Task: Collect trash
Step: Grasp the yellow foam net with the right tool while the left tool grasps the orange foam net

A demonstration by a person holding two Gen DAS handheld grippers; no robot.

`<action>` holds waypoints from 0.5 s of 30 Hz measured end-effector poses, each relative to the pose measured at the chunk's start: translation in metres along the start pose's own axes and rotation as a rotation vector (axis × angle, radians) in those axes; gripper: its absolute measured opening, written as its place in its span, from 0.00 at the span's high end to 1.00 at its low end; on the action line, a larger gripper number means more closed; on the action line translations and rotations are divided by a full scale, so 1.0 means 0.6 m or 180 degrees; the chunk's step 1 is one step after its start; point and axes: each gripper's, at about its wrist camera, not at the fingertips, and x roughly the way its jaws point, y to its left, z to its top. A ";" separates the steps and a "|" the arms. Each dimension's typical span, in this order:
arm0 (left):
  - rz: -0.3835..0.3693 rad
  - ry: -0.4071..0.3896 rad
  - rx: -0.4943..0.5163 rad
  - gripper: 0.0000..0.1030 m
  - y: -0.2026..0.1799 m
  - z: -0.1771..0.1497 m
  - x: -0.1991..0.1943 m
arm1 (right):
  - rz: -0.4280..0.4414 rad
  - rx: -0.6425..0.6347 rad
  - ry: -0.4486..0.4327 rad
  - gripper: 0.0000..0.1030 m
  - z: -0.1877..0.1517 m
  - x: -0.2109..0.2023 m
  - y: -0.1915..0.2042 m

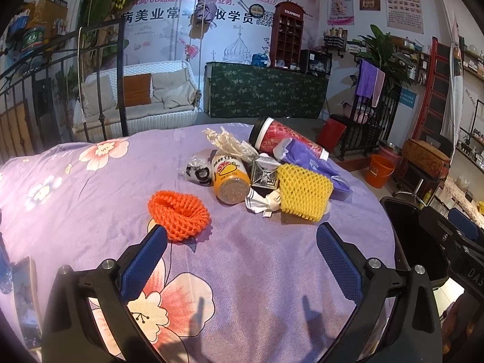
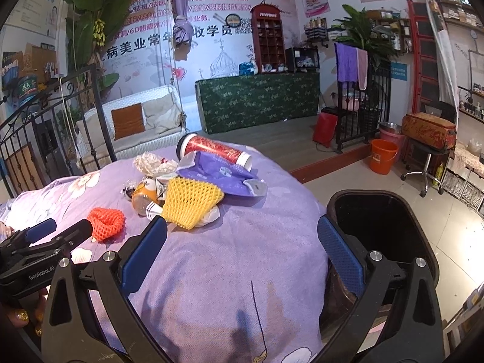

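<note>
Trash lies in a pile on a purple flowered bedspread [image 1: 242, 272]: an orange foam net [image 1: 178, 214], a yellow foam net [image 1: 304, 192], an orange drink bottle [image 1: 230, 178], a red cup [image 1: 281, 139], a purple pouch [image 1: 308, 160], crumpled paper [image 1: 263, 202] and a plastic wrapper [image 1: 227, 145]. My left gripper [image 1: 242, 236] is open, just short of the pile, its left finger beside the orange net. My right gripper [image 2: 242, 236] is open over the bedspread [image 2: 227, 272], with the yellow net [image 2: 189, 202] ahead on the left and a black bin [image 2: 381, 227] behind its right finger.
The black bin [image 1: 408, 230] stands on the floor at the bed's right edge. An iron bed frame [image 1: 60, 90] rises at the far left. An orange bucket [image 2: 382, 155] and a stool [image 2: 426, 163] are further off on the tiled floor. A hand [image 2: 21, 314] holds the left gripper [image 2: 45, 236].
</note>
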 end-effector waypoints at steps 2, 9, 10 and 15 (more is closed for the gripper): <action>0.0026 0.0067 -0.0012 0.06 0.008 -0.003 0.006 | 0.0040 -0.0041 0.0100 0.04 0.000 0.014 0.005; 0.0232 0.0283 -0.0049 0.06 0.050 -0.011 0.023 | 0.0364 -0.0179 0.0529 0.04 0.005 0.088 0.045; 0.0258 0.0318 -0.0063 0.06 0.057 -0.011 0.027 | 0.0391 -0.0191 0.0577 0.04 0.006 0.099 0.052; 0.0300 0.0455 -0.0118 0.06 0.085 -0.012 0.041 | 0.0469 -0.0234 0.0861 0.04 0.018 0.172 0.077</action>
